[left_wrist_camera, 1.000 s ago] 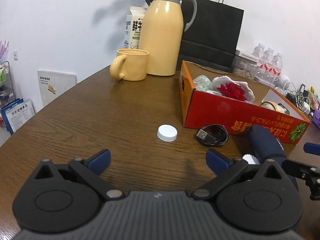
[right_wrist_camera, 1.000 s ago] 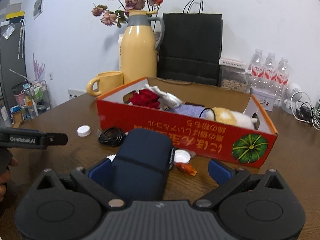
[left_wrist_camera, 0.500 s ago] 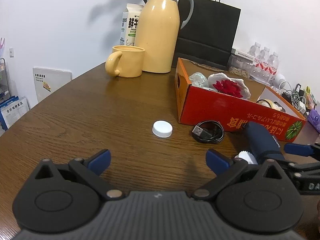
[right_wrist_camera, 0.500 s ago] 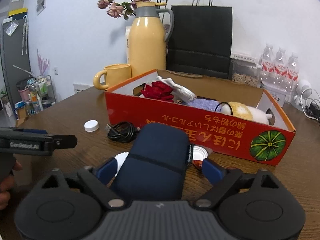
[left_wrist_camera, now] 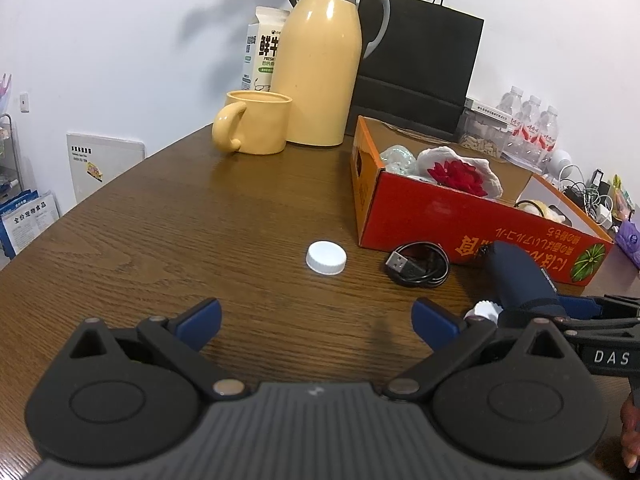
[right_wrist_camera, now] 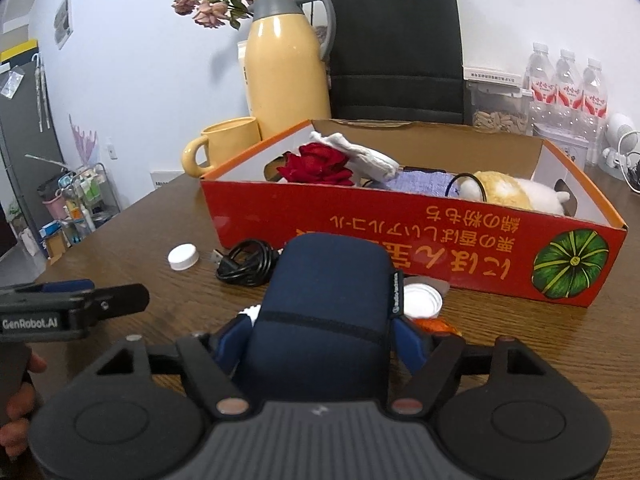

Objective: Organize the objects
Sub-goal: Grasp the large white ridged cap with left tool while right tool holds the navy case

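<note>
On the brown wooden counter point(left_wrist_camera: 168, 240) in front of me, my right gripper point(right_wrist_camera: 320, 336) has its jaws around a navy blue pouch point(right_wrist_camera: 328, 304) that lies on the wood. Those jaws have just been closing, and the blue pads now sit against both sides of the pouch. It lies just in front of the red cardboard box point(right_wrist_camera: 420, 240), pointing toward its printed wall.

My left gripper point(left_wrist_camera: 316, 320) hovers above bare wood with its jaws wide and nothing between them.

Ahead of the left gripper, a white bottle cap point(left_wrist_camera: 326, 257) lies alone. To its right, a coiled black USB cable point(left_wrist_camera: 418, 264) rests close to the box's near corner. Another white cap point(right_wrist_camera: 420, 300), lying open side up, sits beside the pouch at the foot of the box, with a small orange thing point(right_wrist_camera: 436, 325) next to it that I cannot identify.

Inside the box I see a red fabric flower point(right_wrist_camera: 316, 164), white cloth point(right_wrist_camera: 360, 156) and a plush toy point(right_wrist_camera: 516, 192). Behind the box stand a yellow mug point(left_wrist_camera: 252, 126), a yellow thermos jug point(left_wrist_camera: 320, 64) and a black paper bag point(left_wrist_camera: 420, 64).
</note>
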Available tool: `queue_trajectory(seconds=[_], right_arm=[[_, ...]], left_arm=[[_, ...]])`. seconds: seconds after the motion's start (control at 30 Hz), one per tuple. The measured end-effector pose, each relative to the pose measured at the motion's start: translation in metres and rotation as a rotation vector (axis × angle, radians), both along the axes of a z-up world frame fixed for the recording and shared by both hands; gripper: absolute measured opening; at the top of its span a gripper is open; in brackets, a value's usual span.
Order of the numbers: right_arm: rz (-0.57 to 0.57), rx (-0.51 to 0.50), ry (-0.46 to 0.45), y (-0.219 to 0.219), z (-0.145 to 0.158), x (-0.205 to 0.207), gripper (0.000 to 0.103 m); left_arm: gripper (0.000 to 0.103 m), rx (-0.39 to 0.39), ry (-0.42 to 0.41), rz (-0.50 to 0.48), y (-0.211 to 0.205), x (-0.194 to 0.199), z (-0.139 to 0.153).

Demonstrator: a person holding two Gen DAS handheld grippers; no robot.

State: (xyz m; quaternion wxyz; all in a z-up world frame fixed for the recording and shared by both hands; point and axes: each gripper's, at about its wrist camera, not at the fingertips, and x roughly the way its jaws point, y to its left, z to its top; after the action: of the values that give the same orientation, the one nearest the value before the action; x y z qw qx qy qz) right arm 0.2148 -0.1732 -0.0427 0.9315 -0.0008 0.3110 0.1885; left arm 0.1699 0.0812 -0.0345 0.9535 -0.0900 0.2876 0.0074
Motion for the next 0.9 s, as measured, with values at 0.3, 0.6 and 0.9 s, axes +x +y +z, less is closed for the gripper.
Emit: queue_trajectory(seconds=[0.3,0.6,0.9], right_arm=[[0.012,-0.036,-0.077,0.005,0.002,-0.011,0.067],[0.025,-0.037,-0.156,0.004,0.007,-0.025,0.064],[0.033,-0.008,-0.228,-0.007,0.014,-0.040,0.064]], left_arm=[[0.103,-0.002,0.012,0.011,0.001,0.001,-0.001],[0.103,-0.002,0.018,0.022,0.000,0.002,-0.002],[0.103,0.002,0.025,0.036,0.001,0.003,-0.003]])
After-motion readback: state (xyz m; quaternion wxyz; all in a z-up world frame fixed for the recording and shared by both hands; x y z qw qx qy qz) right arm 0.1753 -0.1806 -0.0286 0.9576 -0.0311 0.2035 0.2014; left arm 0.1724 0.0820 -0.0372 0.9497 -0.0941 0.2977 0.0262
